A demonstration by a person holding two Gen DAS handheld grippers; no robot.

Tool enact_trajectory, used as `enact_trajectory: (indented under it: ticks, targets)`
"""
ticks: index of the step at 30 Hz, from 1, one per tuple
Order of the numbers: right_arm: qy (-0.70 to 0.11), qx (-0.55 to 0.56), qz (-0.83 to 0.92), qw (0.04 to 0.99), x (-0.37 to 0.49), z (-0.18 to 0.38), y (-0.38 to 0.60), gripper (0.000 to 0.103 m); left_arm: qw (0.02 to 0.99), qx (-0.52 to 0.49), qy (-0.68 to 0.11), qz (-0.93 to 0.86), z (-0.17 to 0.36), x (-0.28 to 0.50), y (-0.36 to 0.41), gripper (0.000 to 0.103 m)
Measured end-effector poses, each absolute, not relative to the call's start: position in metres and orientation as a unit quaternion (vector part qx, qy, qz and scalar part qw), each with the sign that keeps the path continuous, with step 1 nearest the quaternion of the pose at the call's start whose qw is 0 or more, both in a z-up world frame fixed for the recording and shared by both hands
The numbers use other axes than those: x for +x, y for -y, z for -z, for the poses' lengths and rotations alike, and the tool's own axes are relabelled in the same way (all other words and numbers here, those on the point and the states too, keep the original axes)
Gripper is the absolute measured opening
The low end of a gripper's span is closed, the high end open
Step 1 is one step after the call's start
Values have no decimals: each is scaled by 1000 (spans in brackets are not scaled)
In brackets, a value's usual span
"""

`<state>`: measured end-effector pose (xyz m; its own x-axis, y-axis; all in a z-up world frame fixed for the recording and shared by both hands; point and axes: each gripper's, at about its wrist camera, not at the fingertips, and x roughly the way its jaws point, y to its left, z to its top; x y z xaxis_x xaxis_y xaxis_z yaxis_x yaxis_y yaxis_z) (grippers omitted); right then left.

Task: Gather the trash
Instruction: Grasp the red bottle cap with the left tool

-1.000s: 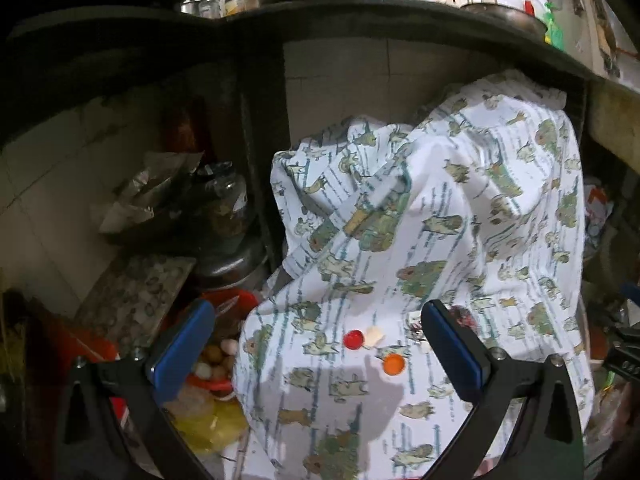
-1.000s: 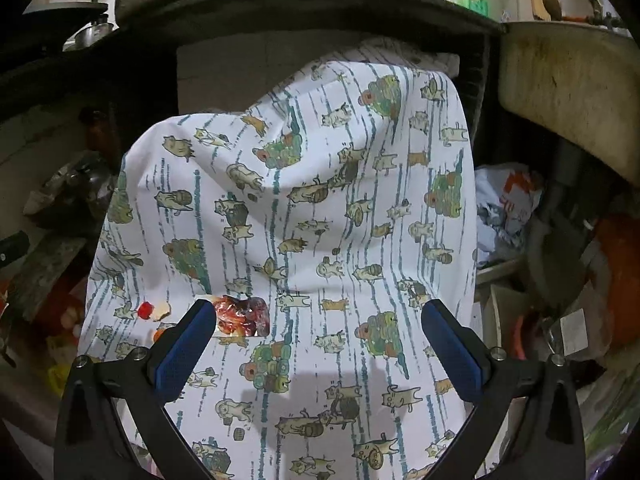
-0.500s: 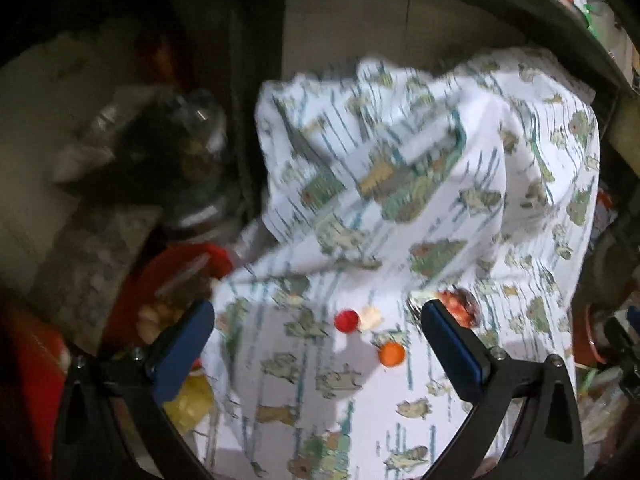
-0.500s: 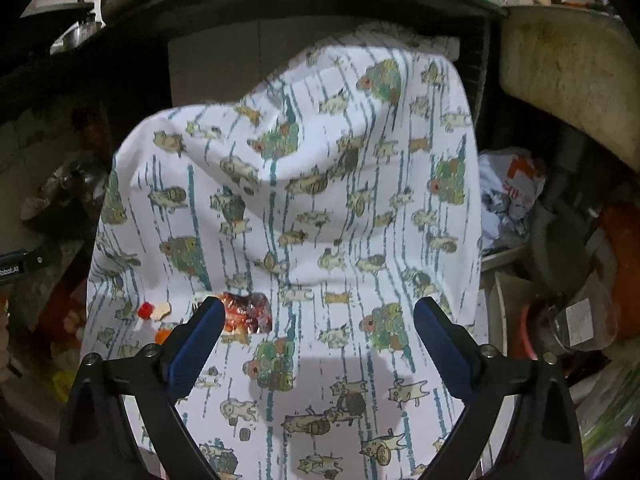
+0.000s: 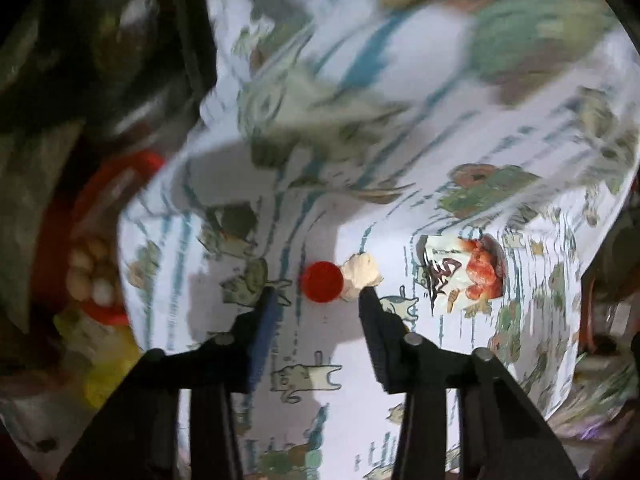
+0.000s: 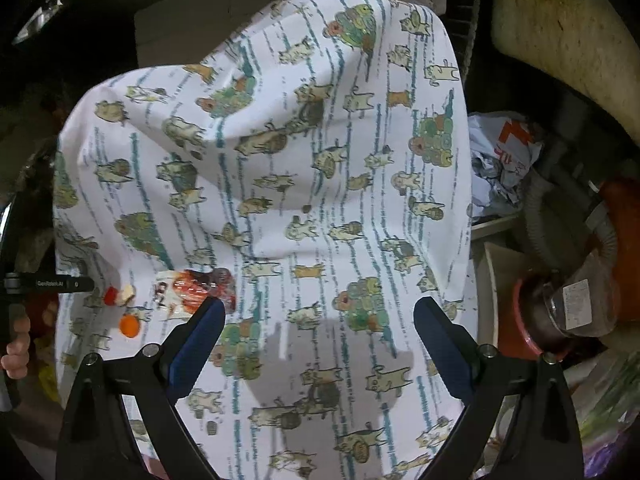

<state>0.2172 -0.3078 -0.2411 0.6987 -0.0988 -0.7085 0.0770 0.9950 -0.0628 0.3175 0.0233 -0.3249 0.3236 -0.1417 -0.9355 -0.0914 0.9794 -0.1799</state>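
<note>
One red cap (image 5: 322, 281) before left claw (image 5: 316, 300)

A: Left gripper (image 5: 316, 296)?
B: Black frame, 2 tapered fingers, blue pad inside the 9 o'clock one, round silver screws at the joints.
A: Right gripper (image 6: 318, 316)?
B: Same build; blue pads on both fingers (image 6: 200, 340), 4 screws showing. At 9 o'clock, a black bar with small white lettering, illegible.
</note>
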Motion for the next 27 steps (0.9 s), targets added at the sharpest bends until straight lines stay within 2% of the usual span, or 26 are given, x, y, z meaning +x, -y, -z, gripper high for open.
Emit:
enact_trajectory:
  ticks: [3, 10, 12, 13, 20, 22, 27]
  targets:
    - [-393, -13, 56, 918, 223, 246, 314, 97, 794, -139, -591, 14, 336, 323, -27, 40]
    - [-412, 6, 41, 910, 232, 254, 319, 97, 787, -149, -598, 16, 346, 330, -23, 40]
    - [-415, 9, 39, 909, 234, 255, 318, 97, 788, -138, -600, 12, 349, 331, -19, 36]
    - [-416, 12, 37, 908, 234, 255, 318, 97, 789, -131, -600, 10, 350, 332, -18, 31]
    - [-420, 14, 27, 907, 234, 256, 311, 97, 784, -140, -605, 2, 357, 335, -22, 31]
    - [-421, 8, 28, 907, 234, 257, 309, 97, 781, -146, -607, 8, 360, 335, -23, 25]
    - [-425, 18, 24, 905, 235, 256, 308, 97, 790, -156, -593, 10, 348, 324, -25, 25]
